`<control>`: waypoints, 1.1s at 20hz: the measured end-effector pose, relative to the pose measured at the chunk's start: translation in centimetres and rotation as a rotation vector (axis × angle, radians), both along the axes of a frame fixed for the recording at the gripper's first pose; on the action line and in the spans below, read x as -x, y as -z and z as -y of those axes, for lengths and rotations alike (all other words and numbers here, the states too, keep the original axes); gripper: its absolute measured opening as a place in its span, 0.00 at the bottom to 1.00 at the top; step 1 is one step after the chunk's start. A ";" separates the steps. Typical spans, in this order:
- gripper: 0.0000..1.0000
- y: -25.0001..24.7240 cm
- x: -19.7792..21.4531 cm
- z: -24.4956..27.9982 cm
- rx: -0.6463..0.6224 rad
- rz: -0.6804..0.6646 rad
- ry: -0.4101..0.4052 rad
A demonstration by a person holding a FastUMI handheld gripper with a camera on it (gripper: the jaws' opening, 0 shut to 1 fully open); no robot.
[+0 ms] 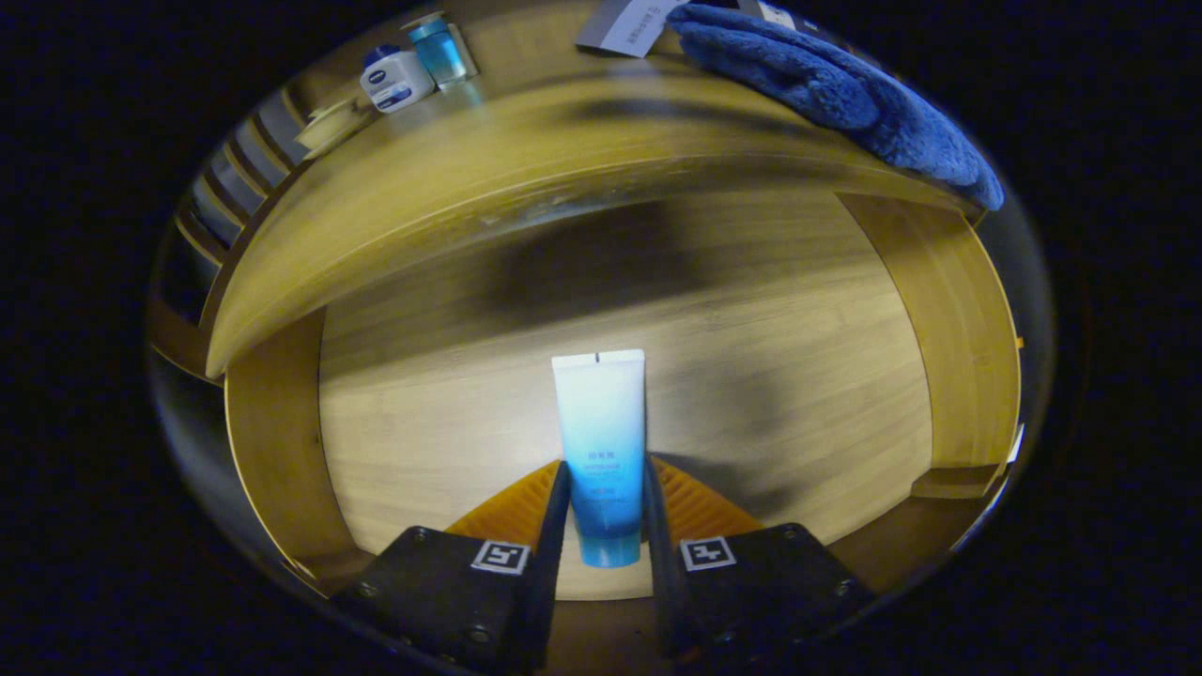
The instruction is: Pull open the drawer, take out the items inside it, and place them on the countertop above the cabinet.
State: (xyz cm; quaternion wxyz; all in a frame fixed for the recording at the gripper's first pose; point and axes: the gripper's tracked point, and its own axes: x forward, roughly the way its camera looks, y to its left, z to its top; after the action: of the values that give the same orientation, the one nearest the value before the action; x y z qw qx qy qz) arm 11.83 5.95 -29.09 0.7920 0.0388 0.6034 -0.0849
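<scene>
Open wooden drawer (282,451) beneath a wooden countertop (526,141), seen from above and in front, under dim warm light. The gripper (604,512) points down into the drawer, its two fingers closed against the lower half of a tube (601,441), one finger on each side, so that the tube is pinched between them. The tube stands lengthwise along the fingers: its capped end lies back between the finger bases, and its flat crimped end reaches out beyond the fingertips over the drawer floor (779,357). The tube body is white at the crimp and shades to blue toward the cap (whether it rests on the floor or is lifted clear cannot be told). A dark shadow falls on the floor to the right of the fingers, and a broader one lies under the countertop's front edge. The drawer's side walls curve up on either side of the floor. On the countertop, far left, a small white jar with a blue lid (395,78) stands just beside a translucent blue bottle (439,49). On the right, a blue fuzzy cloth (845,94) drapes over the countertop's front edge, with a grey card (629,23) just behind it.
</scene>
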 end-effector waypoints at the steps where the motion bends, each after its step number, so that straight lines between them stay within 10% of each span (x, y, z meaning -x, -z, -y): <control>1: 0.44 0.1 0.1 -0.1 -0.006 -0.015 0.002; 22: 0.37 -6.1 -4.6 -2.2 -0.307 0.339 -0.079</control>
State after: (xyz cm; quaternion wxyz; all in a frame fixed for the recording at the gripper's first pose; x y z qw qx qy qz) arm 16.46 8.18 -23.00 0.8694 0.1488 0.4688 0.0466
